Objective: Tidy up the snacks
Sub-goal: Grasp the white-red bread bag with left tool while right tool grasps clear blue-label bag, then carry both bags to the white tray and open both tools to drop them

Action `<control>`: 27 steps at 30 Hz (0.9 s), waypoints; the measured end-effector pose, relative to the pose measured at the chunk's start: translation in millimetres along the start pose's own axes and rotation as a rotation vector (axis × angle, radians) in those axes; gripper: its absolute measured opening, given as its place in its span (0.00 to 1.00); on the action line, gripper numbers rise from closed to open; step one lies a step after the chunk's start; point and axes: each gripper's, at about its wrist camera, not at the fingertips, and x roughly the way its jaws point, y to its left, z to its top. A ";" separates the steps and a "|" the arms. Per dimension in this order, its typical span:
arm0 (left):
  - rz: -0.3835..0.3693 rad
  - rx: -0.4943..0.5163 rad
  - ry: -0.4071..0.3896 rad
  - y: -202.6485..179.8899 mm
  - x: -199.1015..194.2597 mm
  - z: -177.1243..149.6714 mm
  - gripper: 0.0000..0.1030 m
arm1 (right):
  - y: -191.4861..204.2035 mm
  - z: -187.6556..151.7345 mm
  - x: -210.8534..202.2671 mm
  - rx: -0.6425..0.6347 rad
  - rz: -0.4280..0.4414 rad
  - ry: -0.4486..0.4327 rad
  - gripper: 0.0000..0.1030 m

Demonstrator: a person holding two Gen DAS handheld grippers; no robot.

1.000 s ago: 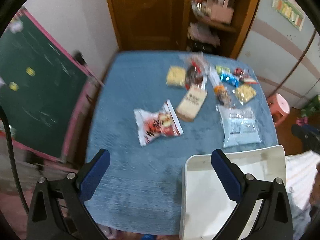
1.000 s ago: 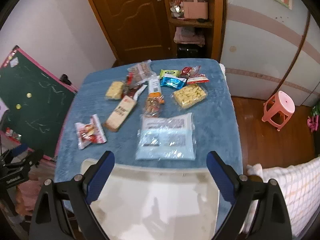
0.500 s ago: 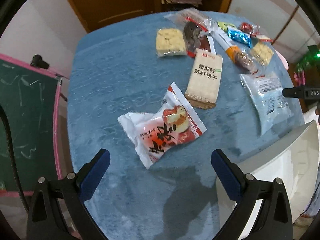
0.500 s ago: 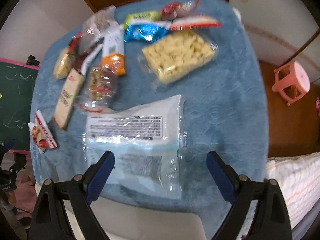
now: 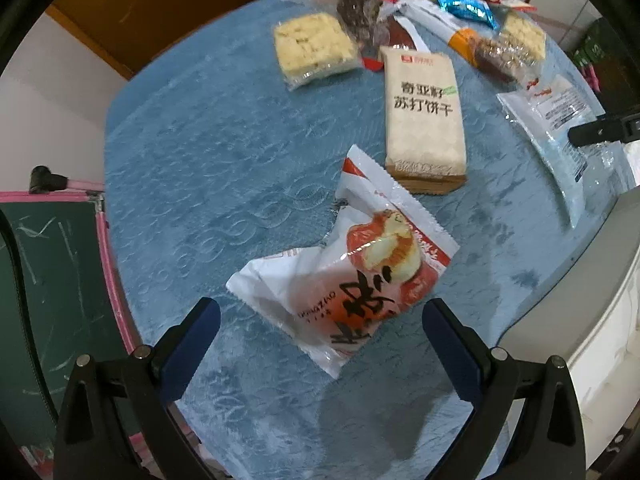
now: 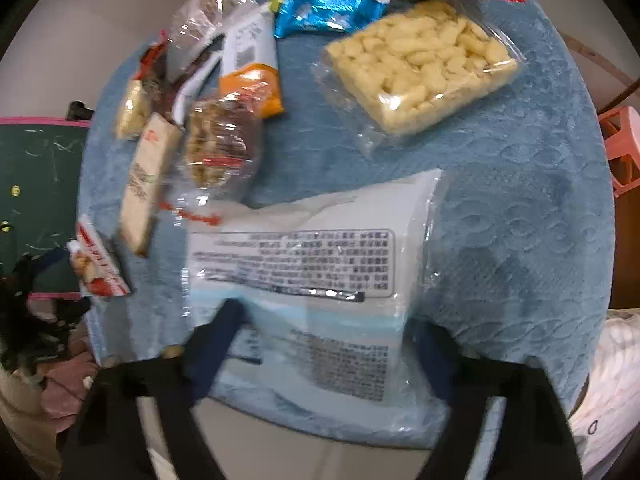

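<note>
My left gripper (image 5: 320,332) is open, its jaws straddling the near end of a red and white snack packet (image 5: 348,276) on the blue tablecloth (image 5: 208,152). My right gripper (image 6: 328,344) is open, its jaws on either side of the near end of a large pale blue clear-wrapped pack (image 6: 320,292). That pack also shows in the left wrist view (image 5: 560,120). A white bin (image 5: 592,320) stands at the table's near right edge.
A beige cracker pack (image 5: 424,116), a yellow biscuit pack (image 5: 312,48), a clear bag of pale puffs (image 6: 420,64), a nut bag (image 6: 220,140), and small blue, green and red packets (image 6: 328,8) lie further back. A green chalkboard (image 5: 44,300) stands left; a pink stool (image 6: 624,148) right.
Both grippers have moved forward and down over the table. The left has closed in on the red and white packet, the right on the pale blue pack. Both stay open.
</note>
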 end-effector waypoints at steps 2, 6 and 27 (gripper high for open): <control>-0.005 0.015 0.013 1.4 8.4 5.3 0.98 | -1.4 -0.2 -5.7 0.014 0.028 -0.006 0.44; -0.050 0.067 0.049 -3.0 22.8 14.1 0.98 | -1.4 -8.7 -21.7 0.007 0.068 -0.031 0.24; -0.006 -0.155 -0.124 -27.5 -61.1 27.6 0.53 | 91.9 -57.8 -146.9 -0.182 -0.089 -0.423 0.12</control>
